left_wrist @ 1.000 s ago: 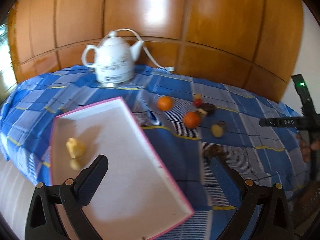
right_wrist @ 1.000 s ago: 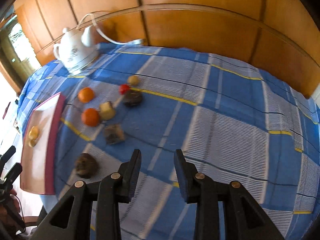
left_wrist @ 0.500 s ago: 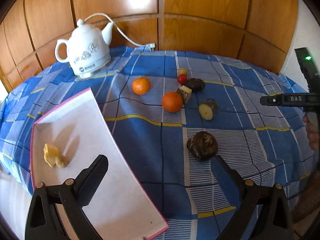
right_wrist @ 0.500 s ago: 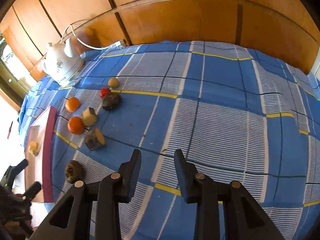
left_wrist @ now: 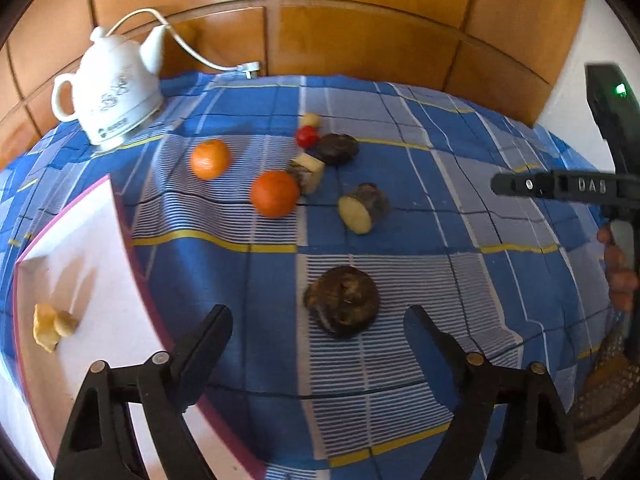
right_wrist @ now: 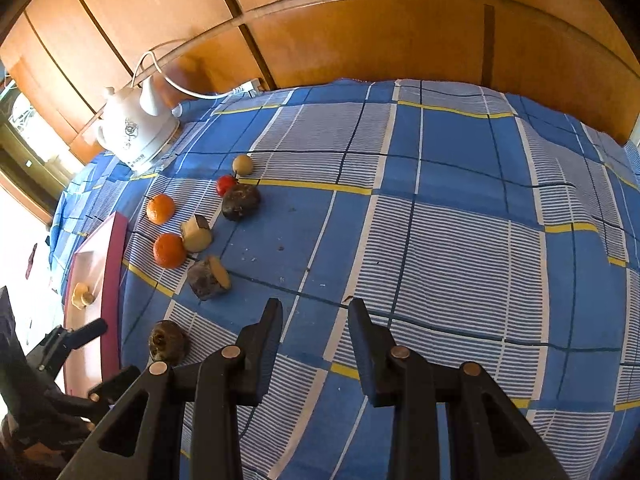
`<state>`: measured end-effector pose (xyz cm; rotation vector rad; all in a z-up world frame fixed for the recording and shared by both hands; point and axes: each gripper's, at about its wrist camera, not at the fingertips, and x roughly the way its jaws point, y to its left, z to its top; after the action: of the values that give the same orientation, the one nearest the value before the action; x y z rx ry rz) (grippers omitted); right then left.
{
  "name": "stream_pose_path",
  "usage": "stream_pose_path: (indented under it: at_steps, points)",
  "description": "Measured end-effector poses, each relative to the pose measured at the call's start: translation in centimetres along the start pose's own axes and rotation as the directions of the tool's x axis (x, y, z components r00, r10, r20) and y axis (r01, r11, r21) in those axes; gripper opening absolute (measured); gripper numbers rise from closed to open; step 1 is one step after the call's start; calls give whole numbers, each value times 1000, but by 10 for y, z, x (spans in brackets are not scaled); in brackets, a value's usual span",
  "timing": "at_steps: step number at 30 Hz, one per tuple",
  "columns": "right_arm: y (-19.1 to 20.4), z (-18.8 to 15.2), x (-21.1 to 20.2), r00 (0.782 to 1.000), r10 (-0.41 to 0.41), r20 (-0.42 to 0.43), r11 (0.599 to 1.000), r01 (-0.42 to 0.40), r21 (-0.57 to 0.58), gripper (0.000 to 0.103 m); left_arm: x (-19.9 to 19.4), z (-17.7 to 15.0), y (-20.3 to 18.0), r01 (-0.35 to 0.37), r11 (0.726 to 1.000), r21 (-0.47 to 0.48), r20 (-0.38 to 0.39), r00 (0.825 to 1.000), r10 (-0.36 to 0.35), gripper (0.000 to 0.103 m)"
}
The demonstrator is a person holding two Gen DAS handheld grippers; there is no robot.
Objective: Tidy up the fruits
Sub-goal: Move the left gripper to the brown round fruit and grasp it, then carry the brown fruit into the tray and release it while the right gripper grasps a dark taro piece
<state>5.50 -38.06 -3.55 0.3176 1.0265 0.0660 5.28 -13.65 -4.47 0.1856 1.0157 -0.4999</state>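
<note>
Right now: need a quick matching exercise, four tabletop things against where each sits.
Things:
1. kettle
2. dark round fruit
3. yellow pieces
4. red fruit

Places:
A. inside the white tray
B. just ahead of the left hand-held gripper, whose jaws are closing with nothing between them yet
C. far corner, by the wood panels
D. between a small pale round fruit and a dark lump

Pairs: 1-C, 2-B, 3-A, 4-D

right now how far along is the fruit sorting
Done: only two small yellow pieces lie in the pink-rimmed white tray. In hand: the left gripper, jaws closing but not yet touching, straddles the dark brown round fruit. Left: two oranges, cut pieces and small fruits on the blue checked cloth.
</note>
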Motion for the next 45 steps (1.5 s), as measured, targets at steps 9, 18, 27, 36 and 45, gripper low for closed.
stream_pose_path:
  at_steps: [9, 18, 27, 36, 45]
  points:
    - [5, -2, 1, 1000, 2, -10, 1000, -2, -14, 34, 30, 9, -13, 15, 999, 43, -56, 998, -13, 77]
    - [9, -3, 7, 1000, -8, -29, 999, 7, -40, 34, 46, 6, -15, 40, 998, 46, -52, 998, -37, 53]
    - [23, -10, 20, 998, -4, -64, 994, -3, -108, 34, 9, -7, 3, 101, 994, -36, 12, 995, -100, 53]
    - [57, -15, 31, 993, 59, -103, 987, -73, -140, 34, -24, -13, 40, 118, 984, -133, 84, 991, -107, 53]
    - [107, 10, 62, 996, 37, -76, 977, -52, -205, 34, -50, -34, 76, 108, 969, -222, 131, 988, -80, 53]
